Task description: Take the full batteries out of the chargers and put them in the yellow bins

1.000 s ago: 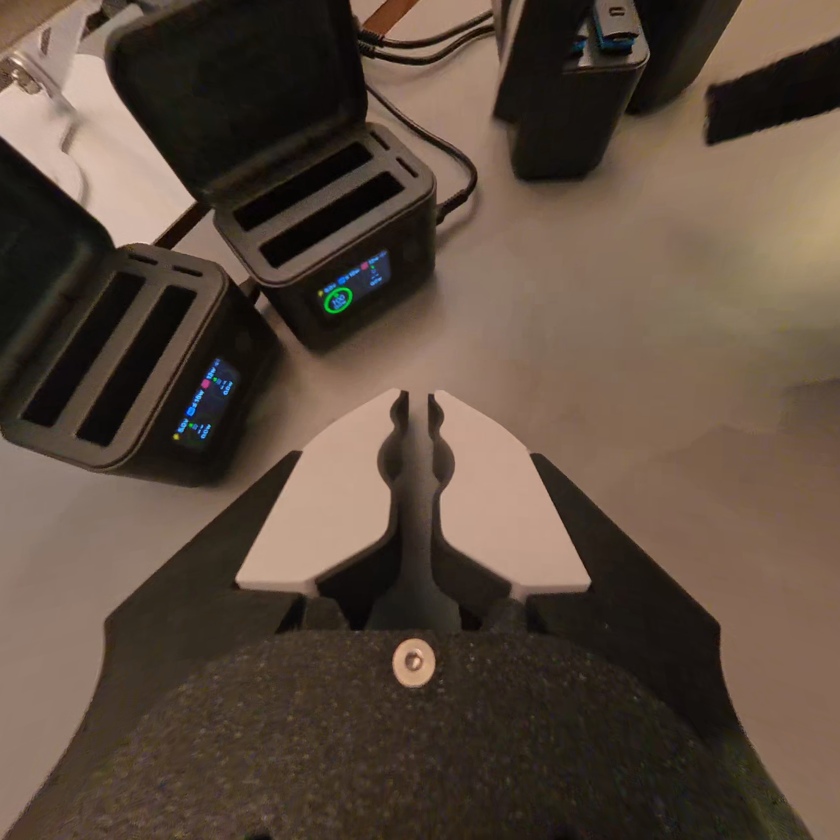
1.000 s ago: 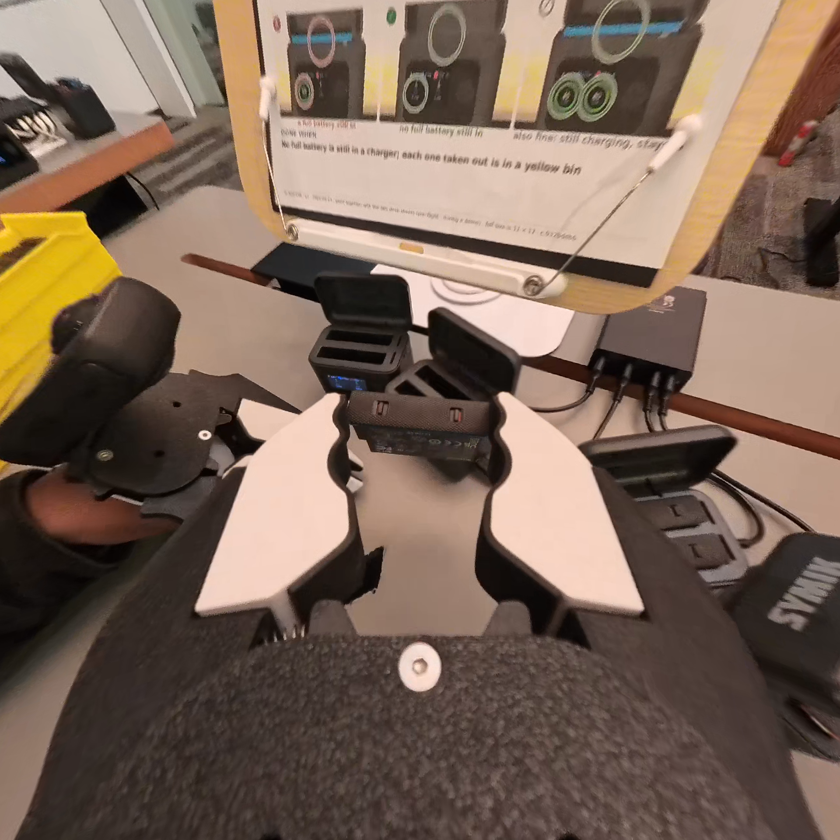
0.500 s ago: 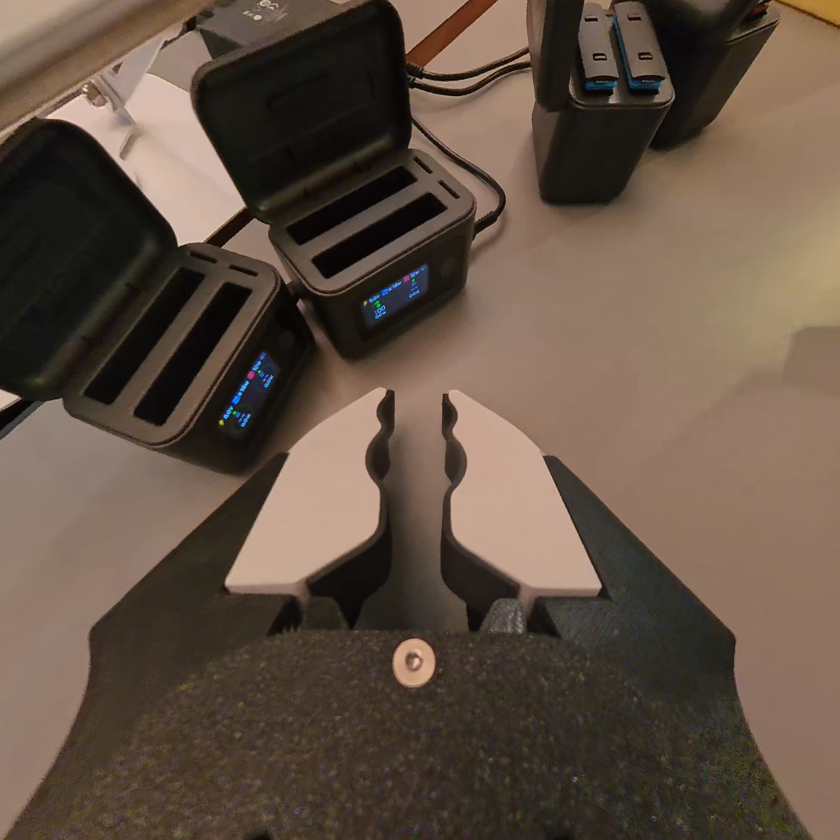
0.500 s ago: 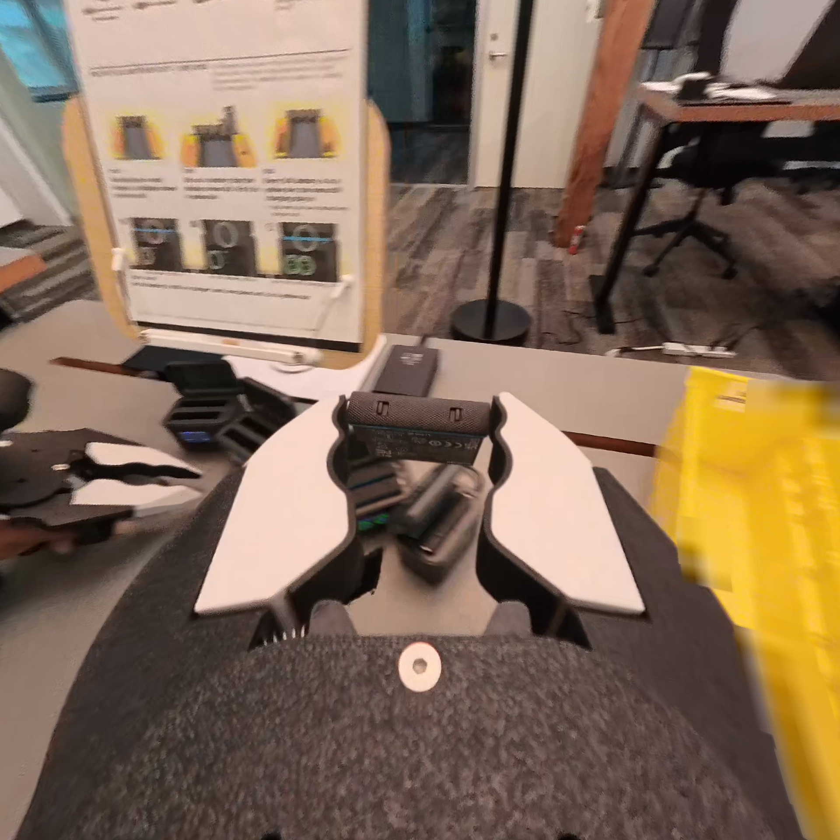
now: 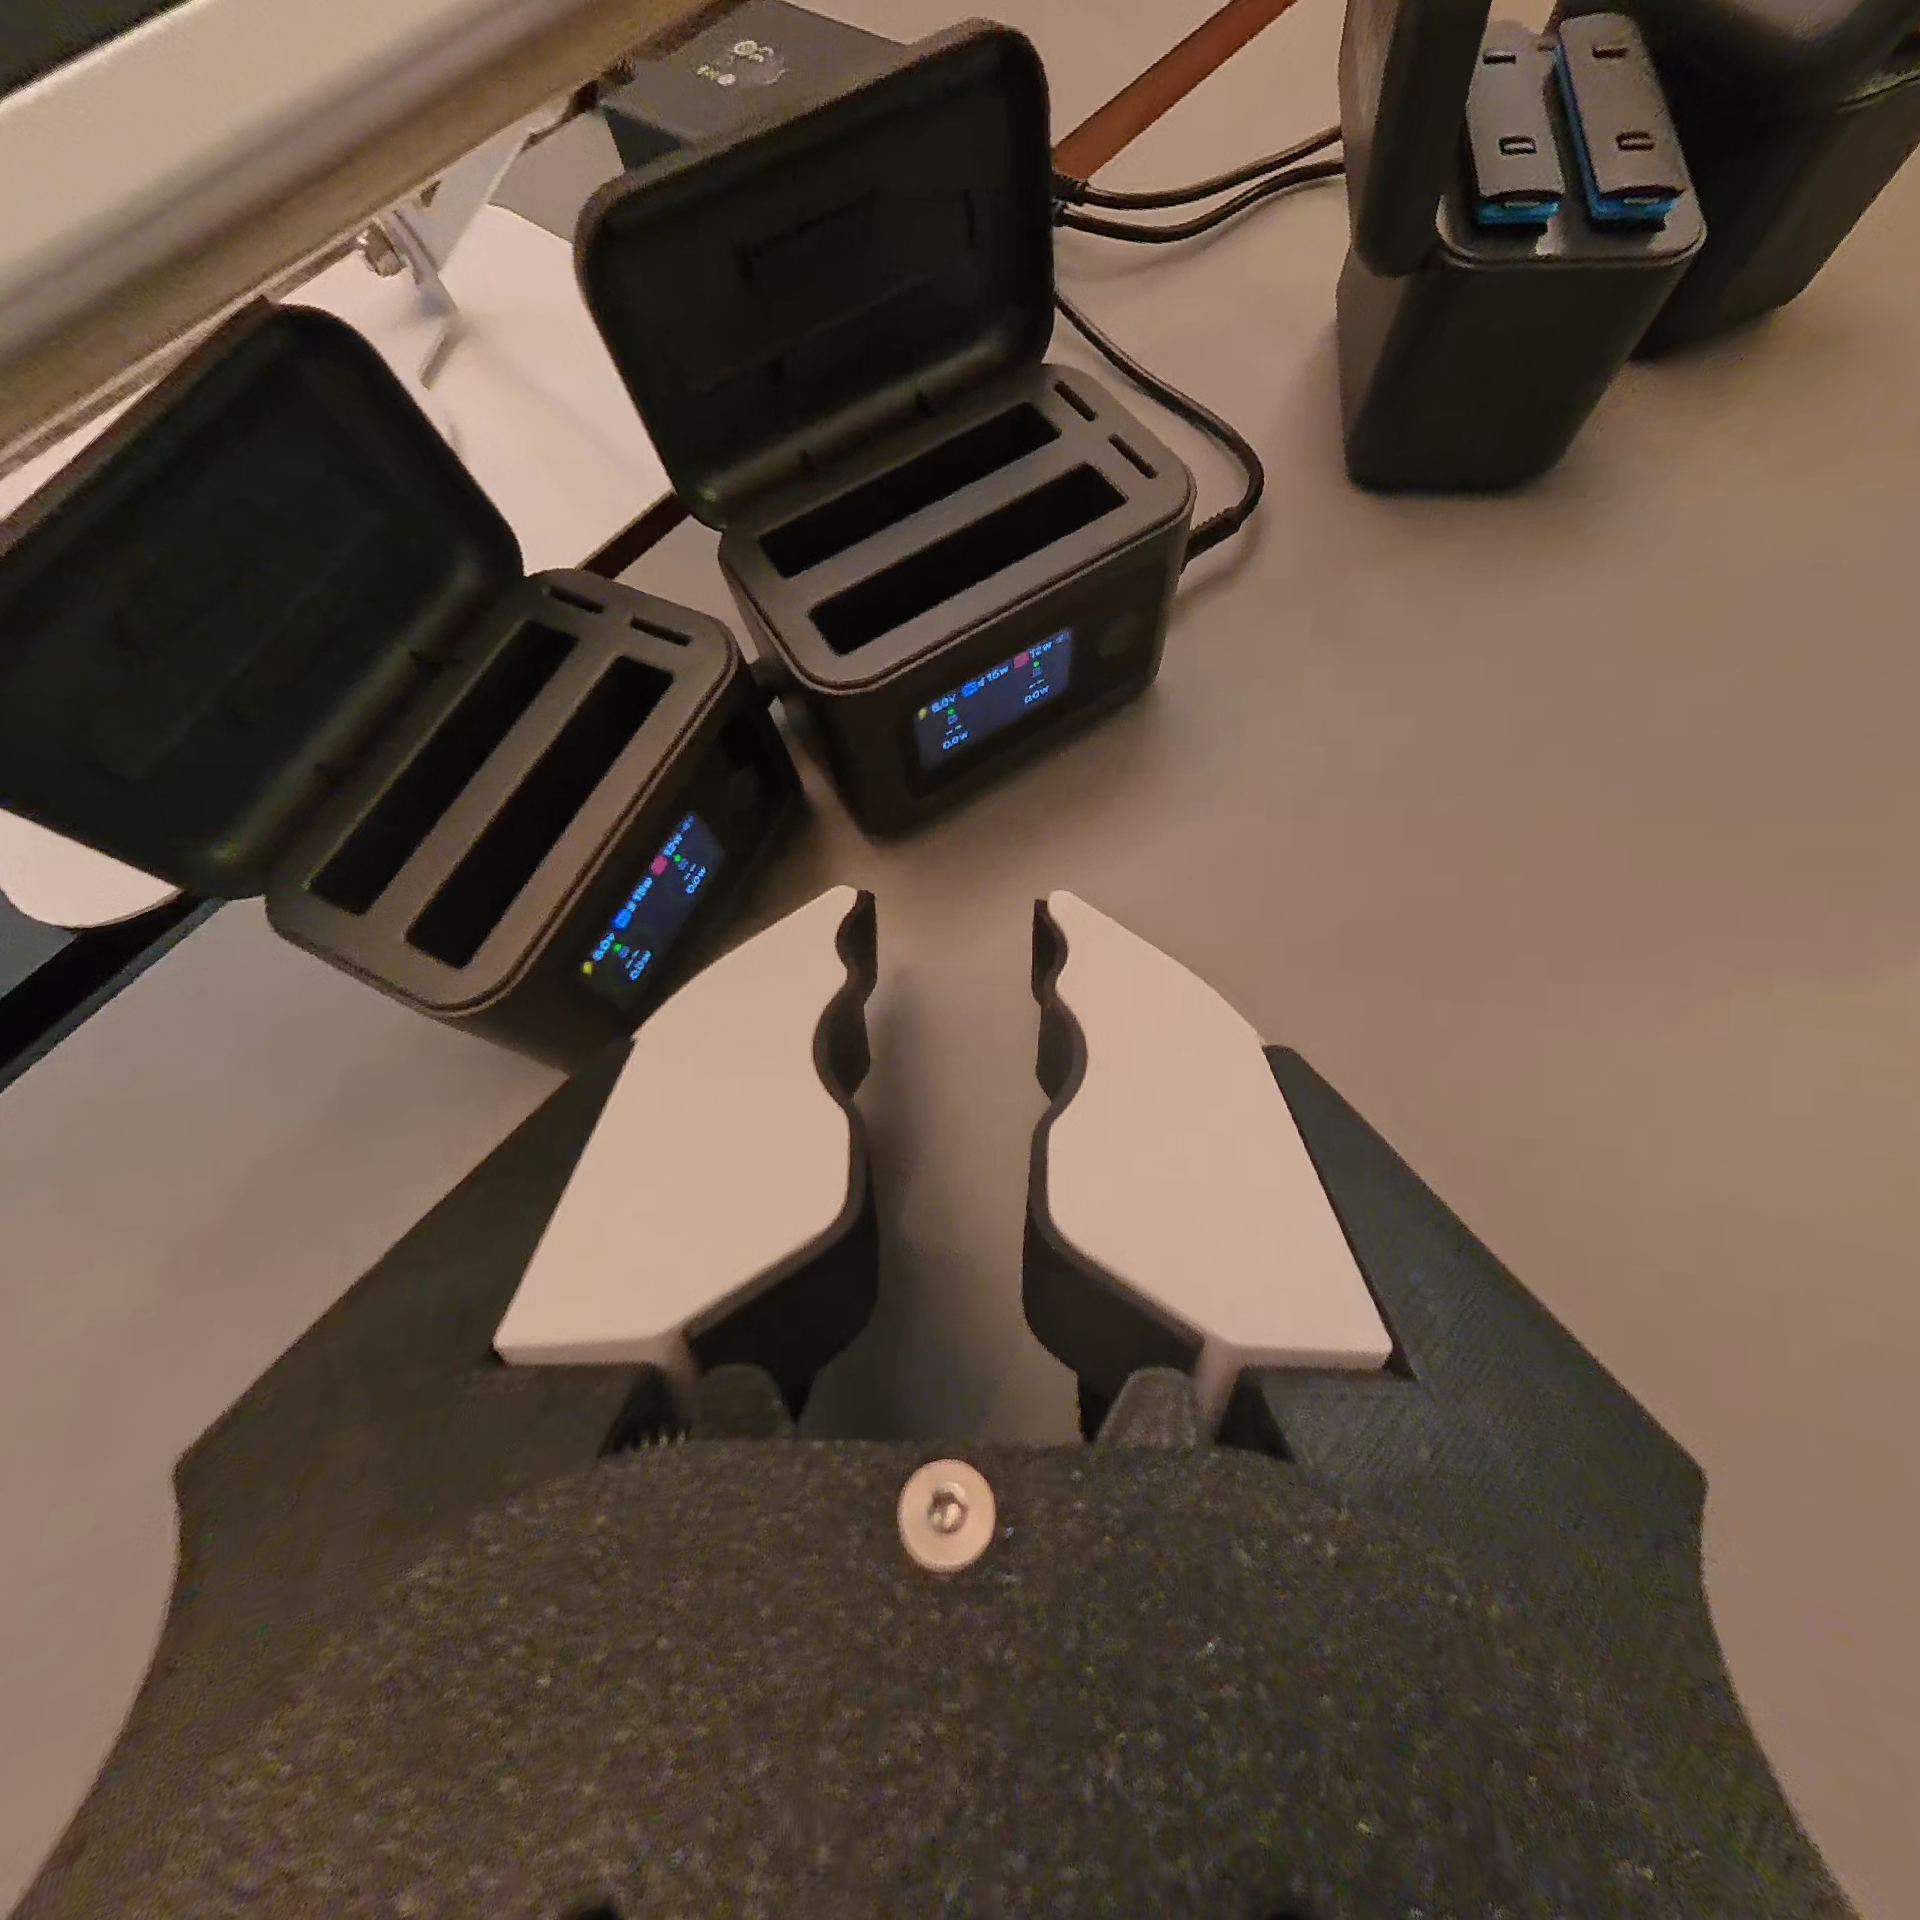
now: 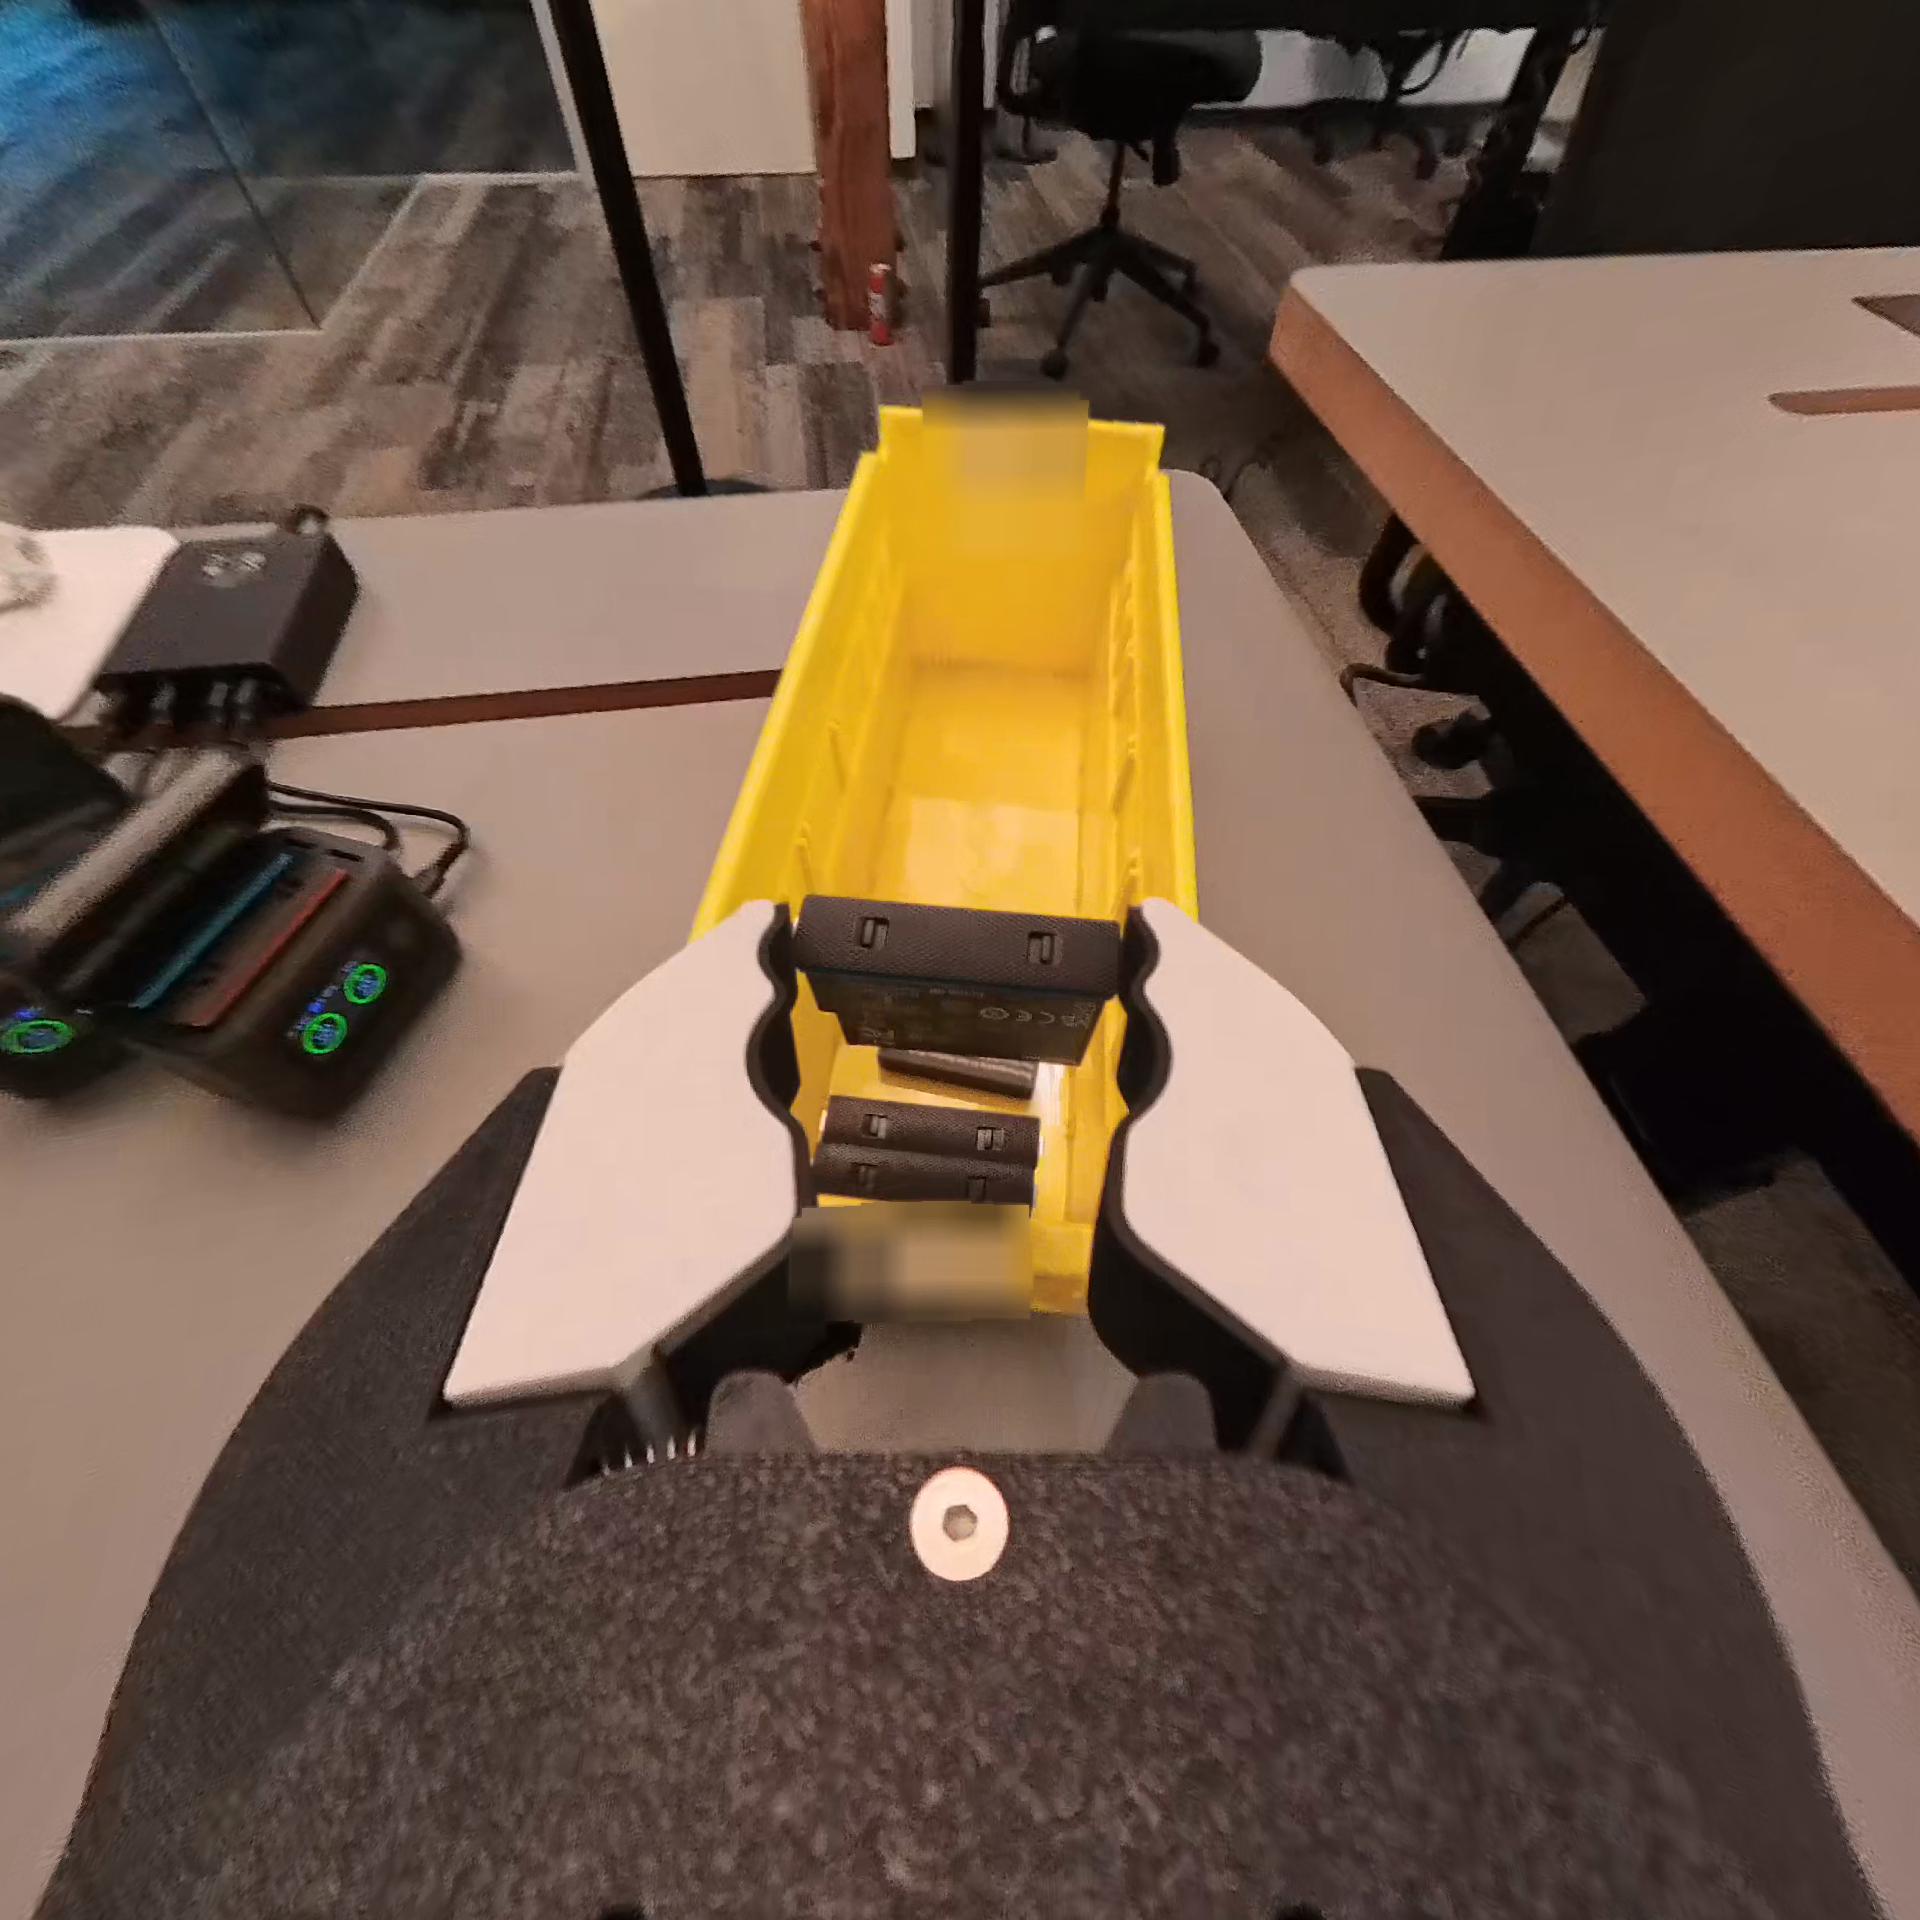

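Holding a battery over the yellow bin, the right hand-held gripper risks dropping it onto the bin's near rim; the left hand-held gripper is part-open, empty.

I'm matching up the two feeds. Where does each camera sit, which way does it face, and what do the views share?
Left wrist view: on the left gripper, angled down at two empty open chargers; its open fingers show.
Right wrist view: on the right gripper, facing along the yellow bin, holding a battery; its fingers show.
Shared: the grey table.
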A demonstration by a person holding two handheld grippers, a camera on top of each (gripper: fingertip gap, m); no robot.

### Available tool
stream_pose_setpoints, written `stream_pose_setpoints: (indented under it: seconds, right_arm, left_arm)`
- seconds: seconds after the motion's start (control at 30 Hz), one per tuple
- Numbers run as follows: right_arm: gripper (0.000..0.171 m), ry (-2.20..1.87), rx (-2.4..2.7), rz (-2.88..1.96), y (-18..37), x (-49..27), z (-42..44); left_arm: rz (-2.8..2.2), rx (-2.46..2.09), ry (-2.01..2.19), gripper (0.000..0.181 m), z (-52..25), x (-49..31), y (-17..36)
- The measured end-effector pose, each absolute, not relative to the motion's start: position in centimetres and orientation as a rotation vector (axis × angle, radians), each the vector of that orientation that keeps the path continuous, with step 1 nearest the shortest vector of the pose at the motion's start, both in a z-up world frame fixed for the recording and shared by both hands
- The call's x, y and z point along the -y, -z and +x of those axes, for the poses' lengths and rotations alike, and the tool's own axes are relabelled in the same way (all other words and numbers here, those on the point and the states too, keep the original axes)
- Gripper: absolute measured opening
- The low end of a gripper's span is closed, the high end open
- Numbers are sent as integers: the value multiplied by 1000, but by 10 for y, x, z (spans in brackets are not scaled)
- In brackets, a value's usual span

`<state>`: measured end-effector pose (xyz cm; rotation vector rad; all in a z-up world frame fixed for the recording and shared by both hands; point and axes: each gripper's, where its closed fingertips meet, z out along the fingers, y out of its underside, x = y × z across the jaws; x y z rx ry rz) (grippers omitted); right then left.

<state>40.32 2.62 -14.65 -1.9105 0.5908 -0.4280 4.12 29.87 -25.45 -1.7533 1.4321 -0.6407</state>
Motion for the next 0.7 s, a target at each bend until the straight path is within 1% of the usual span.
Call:
stream_pose_setpoints:
  seconds: [0.23, 0.37, 0.7]
  right_arm:
    - [60, 555, -611, -1951, 189, -38, 410]
    - [60, 509, -643, -2024, 202, -33, 407]
    - [59, 568, -585, -2118, 210, -22, 401]
  left_arm:
    - [-1749, -1442, 620, 27, 37, -299, 256]
    - [-1757, -1436, 623, 26, 35, -302, 256]
    - [-1757, -1451, 605, 26, 35, -301, 259]
